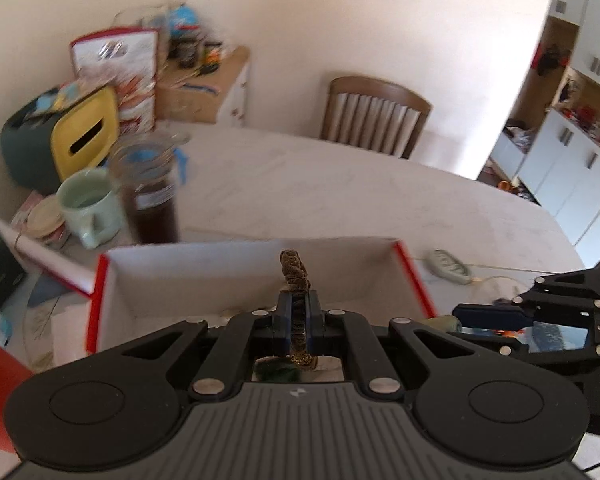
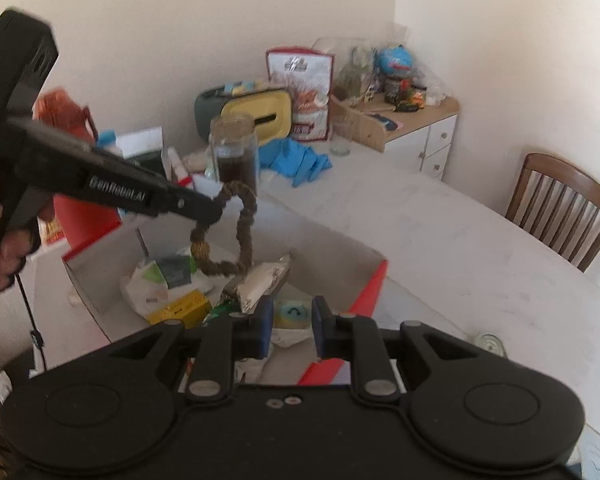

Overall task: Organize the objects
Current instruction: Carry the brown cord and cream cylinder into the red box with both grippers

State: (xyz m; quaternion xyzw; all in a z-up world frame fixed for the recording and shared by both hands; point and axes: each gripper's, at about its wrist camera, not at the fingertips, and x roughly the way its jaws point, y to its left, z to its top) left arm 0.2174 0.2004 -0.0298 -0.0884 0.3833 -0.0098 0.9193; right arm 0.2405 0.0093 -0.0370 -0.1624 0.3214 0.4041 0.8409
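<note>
My left gripper (image 1: 299, 300) is shut on a brown twisted fabric loop (image 1: 294, 266). The right wrist view shows the left gripper (image 2: 216, 210) holding that loop (image 2: 246, 216) in the air above an open white box with red edges (image 2: 374, 284). The box (image 1: 414, 276) holds packets, a foil wrapper (image 2: 266, 280) and a yellow pack (image 2: 180, 310). My right gripper (image 2: 292, 308) hovers over the near end of the box with its jaws narrow, and a small pale yellow-green piece with a blue mark (image 2: 292, 314) sits between its pads. In the left wrist view, the right gripper (image 1: 456, 316) is at the box's right corner.
A glass jar of dark liquid (image 1: 152, 196), a pale green mug (image 1: 90, 204) and a yellow tissue box (image 1: 86, 132) crowd the table's left end. Blue gloves (image 2: 296, 162) lie behind the jar. A wooden chair (image 1: 374, 116) stands at the far side. A small grey-green device (image 1: 448, 266) lies right of the box.
</note>
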